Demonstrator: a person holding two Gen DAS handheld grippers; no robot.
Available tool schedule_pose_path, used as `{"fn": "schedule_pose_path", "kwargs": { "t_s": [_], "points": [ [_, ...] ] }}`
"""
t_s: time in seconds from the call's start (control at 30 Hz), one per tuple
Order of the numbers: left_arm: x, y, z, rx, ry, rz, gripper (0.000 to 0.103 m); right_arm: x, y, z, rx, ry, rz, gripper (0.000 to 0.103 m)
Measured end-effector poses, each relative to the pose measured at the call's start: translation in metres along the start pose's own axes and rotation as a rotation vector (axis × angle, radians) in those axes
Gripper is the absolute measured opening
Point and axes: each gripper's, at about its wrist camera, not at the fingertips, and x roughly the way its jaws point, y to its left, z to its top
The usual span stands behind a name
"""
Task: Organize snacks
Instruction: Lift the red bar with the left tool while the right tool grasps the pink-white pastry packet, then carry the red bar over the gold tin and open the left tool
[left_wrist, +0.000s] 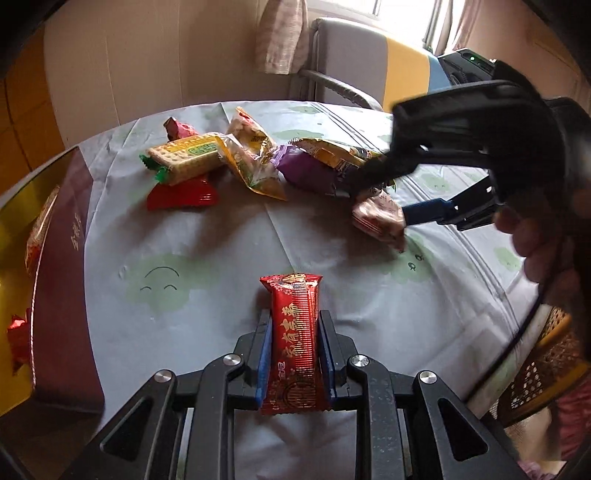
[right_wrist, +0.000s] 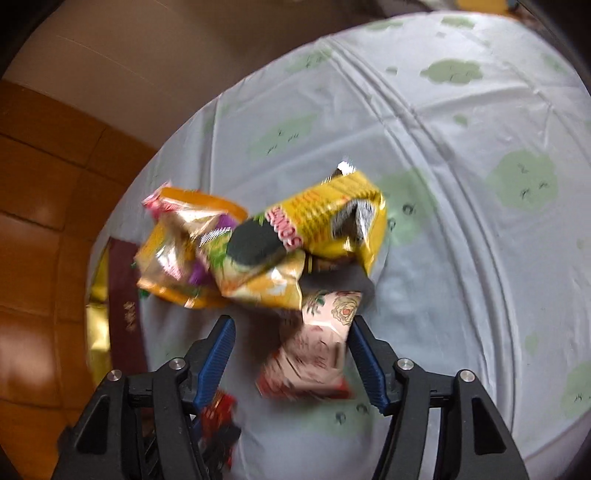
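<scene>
My left gripper (left_wrist: 294, 319) is shut on a red snack packet (left_wrist: 294, 339) with gold characters, held upright above the tablecloth. My right gripper (right_wrist: 291, 325) is open, its blue-padded fingers either side of a pink-and-white floral snack packet (right_wrist: 314, 350) lying on the cloth; it also shows in the left wrist view (left_wrist: 378, 218) with the right gripper (left_wrist: 391, 199) around it. A pile of snacks lies beyond: a yellow packet (right_wrist: 332, 218), a gold packet (right_wrist: 177, 243), a cracker pack (left_wrist: 184, 157), a purple packet (left_wrist: 310, 170) and a red packet (left_wrist: 181, 194).
A maroon gift box with gold lining (left_wrist: 62, 236) stands open at the table's left edge, holding some red snacks (left_wrist: 18, 339). A grey chair (left_wrist: 351, 62) stands behind the table. A wicker basket (left_wrist: 543, 365) is at the right. The tablecloth (right_wrist: 461, 184) is pale with green cloud prints.
</scene>
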Motion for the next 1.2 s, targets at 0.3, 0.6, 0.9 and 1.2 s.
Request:
{"fn": "schedule_pose_path", "kwargs": {
  "t_s": [0.3,0.6,0.9,1.2],
  "points": [
    [0.004,0.009,-0.003,-0.044,-0.019,-0.044,0.024,0.005,0.031,-0.036,-0.445,0.013,-0.298,0.033],
    [0.002,0.009,-0.007,-0.040,-0.030,-0.044,0.025,0.006,0.028,-0.049,-0.506,-0.006,-0.287,0.034],
    [-0.011,0.011,0.003,-0.056,-0.024,-0.068,0.022,-0.008,0.015,-0.073,-0.536,-0.082,-0.266,0.034],
    [-0.092,0.061,0.029,-0.205,-0.200,-0.073,0.022,-0.017,0.001,-0.085,-0.523,-0.123,-0.215,0.034]
  ]
}}
